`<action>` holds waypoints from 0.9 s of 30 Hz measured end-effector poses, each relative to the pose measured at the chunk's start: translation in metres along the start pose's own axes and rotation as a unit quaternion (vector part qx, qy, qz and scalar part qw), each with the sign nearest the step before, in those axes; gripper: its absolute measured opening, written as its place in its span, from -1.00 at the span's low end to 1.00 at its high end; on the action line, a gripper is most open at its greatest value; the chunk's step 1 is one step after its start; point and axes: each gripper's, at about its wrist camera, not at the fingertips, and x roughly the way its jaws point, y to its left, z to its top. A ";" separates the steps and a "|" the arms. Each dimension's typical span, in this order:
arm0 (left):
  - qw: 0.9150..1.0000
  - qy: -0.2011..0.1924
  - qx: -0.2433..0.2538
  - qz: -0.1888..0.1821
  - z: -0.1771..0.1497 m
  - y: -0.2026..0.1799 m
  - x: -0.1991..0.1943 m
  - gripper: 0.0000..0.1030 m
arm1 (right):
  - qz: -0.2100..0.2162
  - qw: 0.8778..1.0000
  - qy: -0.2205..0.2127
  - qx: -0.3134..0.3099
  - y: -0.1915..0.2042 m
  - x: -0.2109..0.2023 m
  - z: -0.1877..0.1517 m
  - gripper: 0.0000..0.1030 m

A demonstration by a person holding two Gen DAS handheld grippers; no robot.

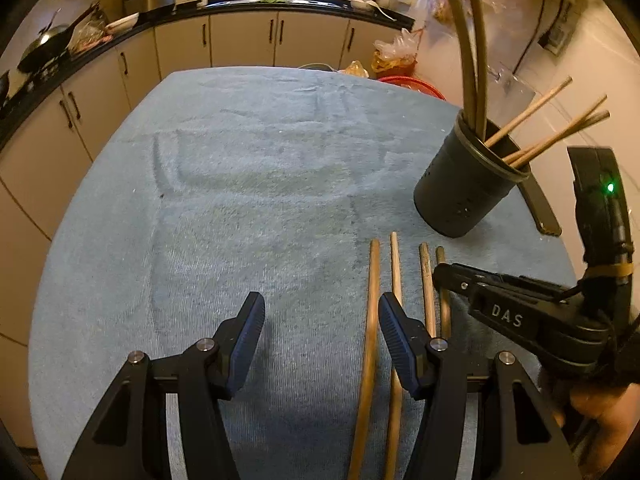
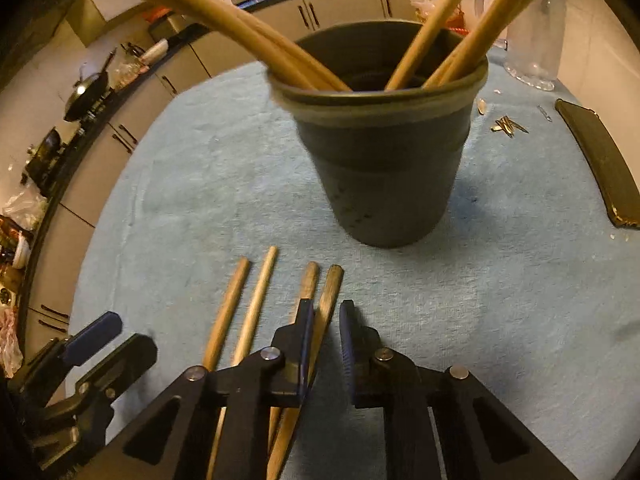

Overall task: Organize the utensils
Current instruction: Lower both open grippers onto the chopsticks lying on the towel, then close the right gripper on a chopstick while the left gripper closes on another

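Observation:
Several wooden chopsticks (image 1: 371,320) lie side by side on the blue cloth (image 1: 240,200); they also show in the right wrist view (image 2: 256,304). A dark holder cup (image 1: 468,184) stands at the right with several chopsticks in it, and fills the middle of the right wrist view (image 2: 384,168). My left gripper (image 1: 322,332) is open and low over the cloth, its right finger between two chopsticks. My right gripper (image 2: 326,320) is partly closed with a narrow gap around the rightmost chopstick (image 2: 326,304); I cannot tell if it grips. It shows from the side in the left wrist view (image 1: 444,276).
A dark flat case (image 2: 604,164) lies at the right edge of the cloth. Small metal bits (image 2: 508,126) and a clear glass vessel (image 2: 532,48) lie beyond the cup. Kitchen cabinets and a counter (image 1: 240,12) run behind the table.

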 end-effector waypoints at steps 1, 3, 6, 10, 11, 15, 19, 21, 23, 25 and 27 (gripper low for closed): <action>1.000 0.001 0.006 0.000 0.001 -0.002 0.001 0.16 | 0.000 1.000 0.006 -0.002 0.000 0.000 0.001 -0.72; 1.000 0.008 0.016 -0.007 0.004 -0.006 0.003 0.17 | -0.004 1.000 0.009 -0.008 -0.001 -0.002 -0.002 -0.74; 0.999 0.013 0.029 -0.009 0.011 -0.012 0.010 0.16 | -0.017 1.000 0.006 -0.010 -0.006 -0.005 -0.006 -0.74; 0.999 0.027 0.033 -0.022 0.020 -0.019 0.024 0.16 | -0.028 1.000 0.000 -0.007 -0.016 -0.007 -0.009 -0.74; 0.999 0.029 0.036 -0.024 0.021 -0.022 0.028 0.15 | -0.024 1.000 0.000 -0.004 -0.019 -0.007 -0.008 -0.74; 0.997 0.060 0.045 -0.026 0.026 -0.029 0.048 -0.33 | -0.028 1.000 -0.002 -0.002 -0.026 -0.008 -0.007 -0.74; 0.996 0.071 0.051 -0.005 0.027 -0.034 0.058 -0.55 | -0.022 1.000 0.000 0.002 -0.031 -0.006 -0.006 -0.73; 0.996 0.067 0.062 0.007 0.028 -0.040 0.060 -0.55 | -0.023 1.000 0.001 0.000 -0.032 -0.006 -0.004 -0.72; 0.995 0.067 0.076 0.017 0.030 -0.045 0.065 -0.55 | -0.025 1.000 0.003 -0.007 -0.028 -0.002 0.000 -0.71; 0.994 0.069 0.082 0.020 0.035 -0.047 0.069 -0.57 | -0.017 1.000 0.004 -0.006 -0.028 0.000 0.005 -0.71; 0.993 0.068 0.096 0.030 0.037 -0.050 0.071 -0.75 | -0.012 1.000 0.005 -0.011 -0.026 0.003 0.011 -0.71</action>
